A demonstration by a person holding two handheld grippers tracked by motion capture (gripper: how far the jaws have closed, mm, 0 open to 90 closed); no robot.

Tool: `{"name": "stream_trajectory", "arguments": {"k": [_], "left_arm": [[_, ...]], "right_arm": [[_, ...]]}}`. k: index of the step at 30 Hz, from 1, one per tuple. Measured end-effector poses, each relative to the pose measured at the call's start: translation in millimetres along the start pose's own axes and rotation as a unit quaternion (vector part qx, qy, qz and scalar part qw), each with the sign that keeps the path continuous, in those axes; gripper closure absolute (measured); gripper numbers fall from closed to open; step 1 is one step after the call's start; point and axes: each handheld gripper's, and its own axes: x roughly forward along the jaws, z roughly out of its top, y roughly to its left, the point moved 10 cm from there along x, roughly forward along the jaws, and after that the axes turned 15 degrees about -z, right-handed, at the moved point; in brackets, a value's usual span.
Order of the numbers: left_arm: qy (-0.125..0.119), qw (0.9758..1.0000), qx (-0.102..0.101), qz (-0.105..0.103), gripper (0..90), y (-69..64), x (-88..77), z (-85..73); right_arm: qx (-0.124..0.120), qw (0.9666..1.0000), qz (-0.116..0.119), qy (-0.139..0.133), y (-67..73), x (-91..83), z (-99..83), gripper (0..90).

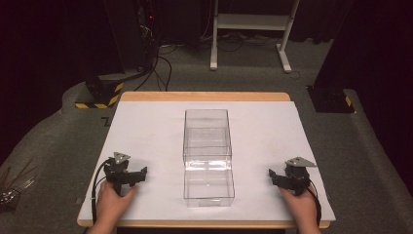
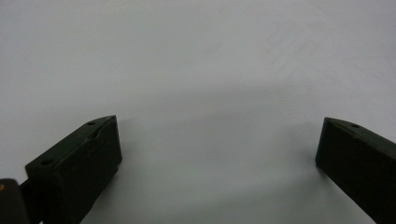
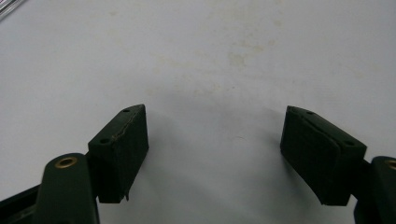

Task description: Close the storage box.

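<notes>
Two grippers are resting low on the white worktop (image 1: 146,126) as I am watching from my remote seat, one at each side of a clear plastic box (image 1: 207,156). My left gripper (image 1: 141,174) is sitting near the front left part of the sheet, held by the left hand (image 1: 113,204), with its grey three-cornered plate facing up and its cable looping off toward the worktop's left edge. My right gripper (image 1: 272,176) is lying near the front right part, gripped by the right hand (image 1: 301,204), and it is pointing inward toward the box.

Both sets of fingers are standing released, holding nothing. In the left gripper view I am seeing the left fingers (image 2: 84,158) spread wide with bare white surface between them. In the right gripper view the right fingers (image 3: 122,144) are likewise parted over the sheet, which is showing faint yellowish stains farther ahead.

The box is standing upright in the middle of the worktop, between the grippers and well apart from each. It is running lengthwise away from me, and I am making out what looks like a cross wall or seam partway along it. Whether it is holding anything, I cannot tell.

Beyond the worktop, grey carpet is stretching back to a white metal stand (image 1: 253,22) and a dark rack with cables (image 1: 141,34).
</notes>
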Motion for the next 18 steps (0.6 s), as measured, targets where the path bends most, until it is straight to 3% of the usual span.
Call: {"name": "stream_trajectory", "arguments": {"k": [18], "left_arm": [[0.0,1.0,0.0,-0.001,0.4,0.0,0.1,0.0]], "right_arm": [[0.0,1.0,-0.004,0.008,0.2,0.3,0.1,23.1]]}}
